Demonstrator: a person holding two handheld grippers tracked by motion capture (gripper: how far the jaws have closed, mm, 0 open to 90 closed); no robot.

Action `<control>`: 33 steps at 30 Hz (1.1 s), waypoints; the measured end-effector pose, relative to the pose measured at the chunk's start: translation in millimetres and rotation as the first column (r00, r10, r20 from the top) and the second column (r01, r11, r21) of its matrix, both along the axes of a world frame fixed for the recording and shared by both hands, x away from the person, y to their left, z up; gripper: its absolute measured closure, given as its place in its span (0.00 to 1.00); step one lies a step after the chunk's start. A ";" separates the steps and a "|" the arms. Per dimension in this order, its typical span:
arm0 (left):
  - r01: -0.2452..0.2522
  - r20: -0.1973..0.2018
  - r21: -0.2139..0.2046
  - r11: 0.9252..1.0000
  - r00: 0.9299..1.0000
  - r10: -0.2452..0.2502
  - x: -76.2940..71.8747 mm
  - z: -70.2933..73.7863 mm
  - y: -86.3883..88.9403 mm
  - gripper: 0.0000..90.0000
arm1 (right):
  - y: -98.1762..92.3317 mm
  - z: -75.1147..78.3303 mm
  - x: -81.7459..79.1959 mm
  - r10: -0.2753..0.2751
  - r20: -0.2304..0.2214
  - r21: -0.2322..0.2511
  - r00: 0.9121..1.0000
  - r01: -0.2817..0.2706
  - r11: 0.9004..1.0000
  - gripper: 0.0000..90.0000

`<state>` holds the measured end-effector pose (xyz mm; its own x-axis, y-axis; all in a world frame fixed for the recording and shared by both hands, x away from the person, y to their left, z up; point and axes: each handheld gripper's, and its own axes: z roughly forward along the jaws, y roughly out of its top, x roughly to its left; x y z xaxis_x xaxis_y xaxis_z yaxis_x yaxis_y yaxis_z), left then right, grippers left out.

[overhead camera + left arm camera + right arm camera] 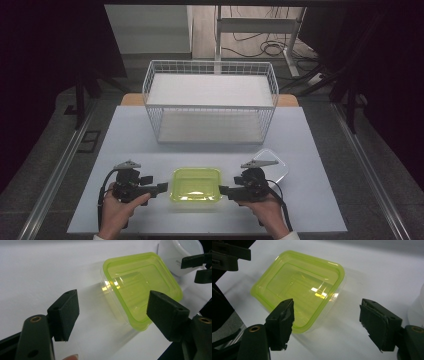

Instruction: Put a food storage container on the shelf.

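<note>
Both claws, left (161,188) and right (223,190), agape (nothing gripped), green container (196,184) on the table between them.

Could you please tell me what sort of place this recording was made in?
Probably a lab or workshop recording station: a plain white table with a wire basket, dark curtains at both sides, and loose cables on the floor behind.

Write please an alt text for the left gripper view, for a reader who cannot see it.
A lime-green lidded container sits on a white table, ahead of the left tongs, whose black jaws stand open and empty. A white container and the right tongs are behind it.
</note>
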<state>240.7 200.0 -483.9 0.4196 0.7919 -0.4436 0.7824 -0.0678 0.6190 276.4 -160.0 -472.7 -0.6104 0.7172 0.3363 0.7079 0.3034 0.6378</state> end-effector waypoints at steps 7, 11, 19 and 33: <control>0.020 -0.042 -0.032 0.999 0.999 -0.021 8.0 -5.4 -8.2 0.32 | 2.2 -5.2 5.2 -0.013 -0.027 0.008 1.000 0.013 1.000 0.37; 0.015 -0.064 -0.044 0.999 0.998 -0.017 13.9 -6.7 -11.2 0.33 | 3.6 -6.8 6.2 -0.017 -0.037 0.008 0.999 0.017 1.000 0.39; 0.028 -0.121 -0.053 0.998 0.992 -0.034 29.5 -17.7 -16.5 0.41 | 9.8 -14.1 14.2 -0.039 -0.060 0.031 0.997 0.041 0.999 0.46; 0.030 -0.201 -0.149 0.988 0.978 -0.060 36.0 -32.9 -15.6 0.60 | 13.1 -26.2 19.9 -0.045 -0.124 0.073 0.991 0.054 0.996 0.53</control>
<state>276.7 184.4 -516.9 0.3415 0.6958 -0.6318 0.8916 -0.0273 0.4519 296.2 -146.9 -498.9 -0.5256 0.7151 0.4609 0.7949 0.2196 0.5657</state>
